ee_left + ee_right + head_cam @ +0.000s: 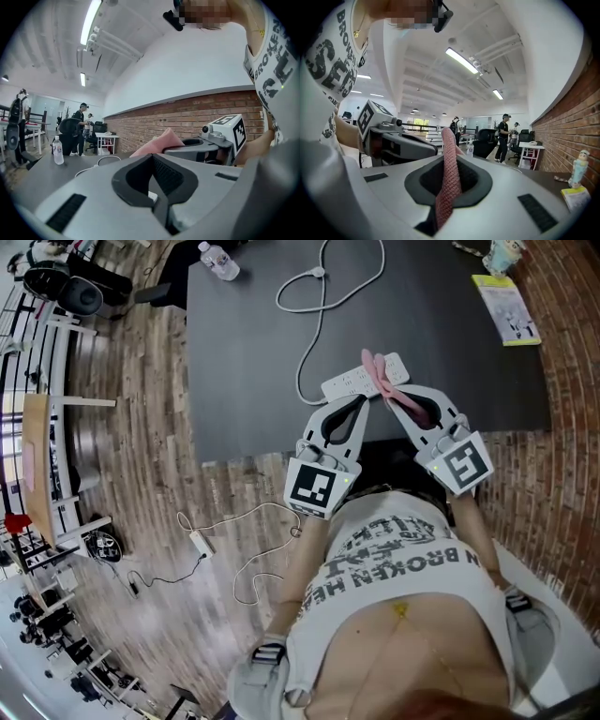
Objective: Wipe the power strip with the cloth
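Note:
The white power strip (349, 383) lies on the black table (253, 371), near its front edge, with its white cable (319, 306) looping away towards the far side. Both grippers are raised over it, tips close together. My right gripper (388, 397) (450, 154) is shut on a pink cloth (382, 374) (449, 164), which stands up from its jaws as a narrow strip. The cloth (158, 143) also shows in the left gripper view, beside the right gripper (187, 147). My left gripper (363, 399) (153, 157) is shut with nothing between its jaws.
A water bottle (217, 261) (57, 150) stands at the table's far left. A yellow-green booklet (506, 307) and a small figurine (580, 166) sit at the far right by the brick wall. A thin cable with an adapter (202, 542) lies on the wood floor. People (82, 126) stand far off.

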